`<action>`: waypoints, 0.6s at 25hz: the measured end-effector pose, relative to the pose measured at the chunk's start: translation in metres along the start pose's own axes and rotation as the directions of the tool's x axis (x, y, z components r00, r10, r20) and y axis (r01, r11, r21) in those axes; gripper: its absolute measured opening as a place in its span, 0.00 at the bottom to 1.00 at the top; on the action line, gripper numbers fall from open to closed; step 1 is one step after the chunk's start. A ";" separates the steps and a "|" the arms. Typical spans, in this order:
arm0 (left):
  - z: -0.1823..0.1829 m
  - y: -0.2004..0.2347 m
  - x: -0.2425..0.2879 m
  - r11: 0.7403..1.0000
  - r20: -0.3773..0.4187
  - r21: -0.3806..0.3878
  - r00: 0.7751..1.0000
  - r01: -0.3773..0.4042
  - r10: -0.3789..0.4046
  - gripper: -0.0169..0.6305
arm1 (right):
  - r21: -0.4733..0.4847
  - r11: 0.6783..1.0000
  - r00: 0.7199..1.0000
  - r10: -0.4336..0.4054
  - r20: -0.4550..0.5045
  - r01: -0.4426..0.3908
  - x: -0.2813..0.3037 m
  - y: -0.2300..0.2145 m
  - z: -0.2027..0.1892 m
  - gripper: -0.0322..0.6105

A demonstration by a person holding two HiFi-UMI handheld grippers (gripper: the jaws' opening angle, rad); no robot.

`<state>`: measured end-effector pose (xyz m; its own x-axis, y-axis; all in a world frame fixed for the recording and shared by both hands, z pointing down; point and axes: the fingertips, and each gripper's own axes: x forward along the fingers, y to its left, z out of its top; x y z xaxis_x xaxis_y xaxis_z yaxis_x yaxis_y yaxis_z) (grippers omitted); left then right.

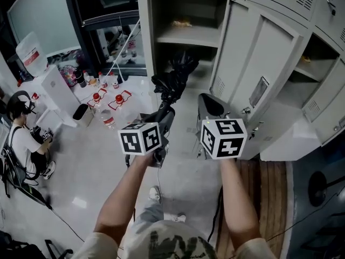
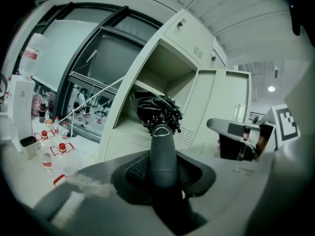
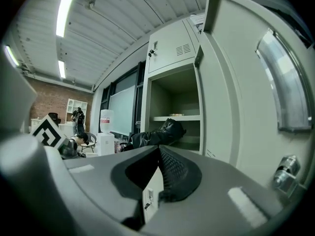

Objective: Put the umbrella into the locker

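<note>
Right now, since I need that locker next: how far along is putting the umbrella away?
Done: the locker has its door open. In hand: the left gripper is clamped on the umbrella handle, the folded end at the opening below the shelf. Left: push it in, release. The right gripper holds nothing.

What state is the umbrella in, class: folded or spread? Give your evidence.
Folded. The umbrella is a crumpled black bundle, with no canopy stretched out.
</note>
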<state>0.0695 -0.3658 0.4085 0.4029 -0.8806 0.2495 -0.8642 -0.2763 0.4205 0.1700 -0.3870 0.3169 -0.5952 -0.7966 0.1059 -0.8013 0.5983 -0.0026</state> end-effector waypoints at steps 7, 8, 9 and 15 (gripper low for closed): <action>0.016 0.017 0.038 1.000 -0.045 0.030 0.999 0.011 -0.009 0.21 | 0.002 0.999 0.999 -0.036 -0.030 0.036 0.026 -0.008 -0.013 0.04; 0.018 0.020 0.043 0.999 -0.052 0.032 0.999 0.011 -0.009 0.21 | 0.004 0.999 0.999 -0.041 -0.032 0.041 0.030 -0.009 -0.013 0.04; 0.020 0.024 0.049 0.999 -0.060 0.032 0.998 0.010 -0.008 0.21 | 0.005 0.999 0.998 -0.046 -0.034 0.046 0.034 -0.010 -0.014 0.04; 0.034 0.039 0.084 0.999 -0.106 0.051 0.994 0.006 0.000 0.21 | 0.013 0.997 0.996 -0.069 -0.057 0.070 0.056 -0.020 -0.024 0.04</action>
<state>0.0591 -0.4637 0.4159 0.4329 -0.8347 0.3404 -0.8762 -0.3008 0.3766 0.1540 -0.4412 0.3472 -0.5341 -0.8297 0.1623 -0.8416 0.5401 -0.0083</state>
